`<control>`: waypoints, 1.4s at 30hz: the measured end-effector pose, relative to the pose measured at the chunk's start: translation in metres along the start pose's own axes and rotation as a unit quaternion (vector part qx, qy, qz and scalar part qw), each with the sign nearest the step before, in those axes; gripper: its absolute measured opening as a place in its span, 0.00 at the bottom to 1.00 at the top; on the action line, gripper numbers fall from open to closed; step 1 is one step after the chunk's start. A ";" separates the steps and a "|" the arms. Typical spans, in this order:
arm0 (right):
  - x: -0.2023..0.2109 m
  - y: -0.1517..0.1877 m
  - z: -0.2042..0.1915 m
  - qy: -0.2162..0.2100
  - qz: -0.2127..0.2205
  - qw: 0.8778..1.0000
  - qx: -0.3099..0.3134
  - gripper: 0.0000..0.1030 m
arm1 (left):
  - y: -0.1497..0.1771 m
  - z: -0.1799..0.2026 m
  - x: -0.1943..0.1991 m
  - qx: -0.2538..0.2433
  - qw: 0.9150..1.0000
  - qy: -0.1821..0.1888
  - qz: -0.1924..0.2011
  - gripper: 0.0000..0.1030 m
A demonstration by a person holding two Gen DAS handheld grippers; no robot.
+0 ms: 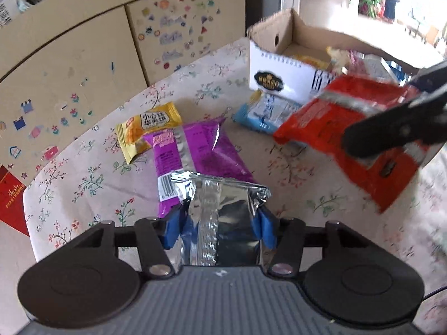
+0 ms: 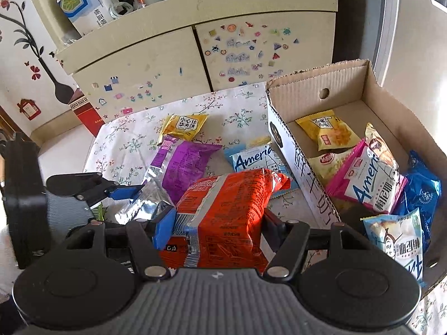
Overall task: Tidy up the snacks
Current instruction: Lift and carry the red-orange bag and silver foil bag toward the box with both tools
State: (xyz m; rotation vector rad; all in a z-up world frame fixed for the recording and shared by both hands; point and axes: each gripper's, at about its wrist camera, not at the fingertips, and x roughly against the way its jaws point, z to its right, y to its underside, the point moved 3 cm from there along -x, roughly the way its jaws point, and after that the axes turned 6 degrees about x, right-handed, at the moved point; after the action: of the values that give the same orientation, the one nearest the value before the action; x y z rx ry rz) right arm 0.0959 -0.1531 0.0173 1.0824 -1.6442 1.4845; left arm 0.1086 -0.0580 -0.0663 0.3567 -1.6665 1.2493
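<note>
A cream cabinet (image 2: pixel 145 69) with stickers on its doors stands behind the table, and an open shelf of boxes and papers sits above it. The table (image 1: pixel 83 167) carries a floral cloth. A cardboard box (image 2: pixel 349 83) stands on the cloth, ahead and to the right of both grippers; its open top shows several snack packs in yellow, pink, blue and pale blue.

Right gripper (image 2: pixel 216 217): tilted steeply down, raised above the cloth. Its jaws are clamped on the two sides of a red pack (image 2: pixel 223 209), which hangs clear of the table just left of the box's near wall. In the left wrist view the same pack appears blurred at upper right, held in black fingers.

Left gripper (image 1: pixel 220 223): also tilted down, to the left of the right gripper. Its blue pads (image 1: pixel 173 229) press on both sides of a silver pack (image 1: pixel 223 217), seam side up. Whether this pack is lifted off the cloth cannot be told.

Loose on the cloth, ahead of the left gripper: a purple pack (image 1: pixel 195 150), its near end just behind the silver pack's top edge. A yellow pack (image 1: pixel 148 131) lies beyond it, overlapped at one corner. A pale blue pack (image 1: pixel 259 114) lies against the box's near wall, beyond the red pack.
</note>
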 end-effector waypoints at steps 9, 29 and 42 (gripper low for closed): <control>-0.001 0.000 -0.001 0.020 0.006 0.999 0.030 0.69 | -0.013 -0.013 0.028 0.056 0.998 -0.001 0.030 0.47; 0.000 -0.005 0.008 0.014 0.004 1.000 -0.001 0.69 | -0.012 -0.021 0.032 0.120 0.992 0.015 0.034 0.46; 0.002 -0.007 0.007 0.006 0.006 1.000 0.005 0.69 | -0.025 -0.024 0.052 0.142 0.987 0.002 0.076 0.46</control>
State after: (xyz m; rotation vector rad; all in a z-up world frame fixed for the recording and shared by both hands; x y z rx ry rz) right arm 0.1016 -0.1609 0.0215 1.0675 -1.6402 1.5057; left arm 0.1148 -0.0323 -0.0096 0.4046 -1.5365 1.6074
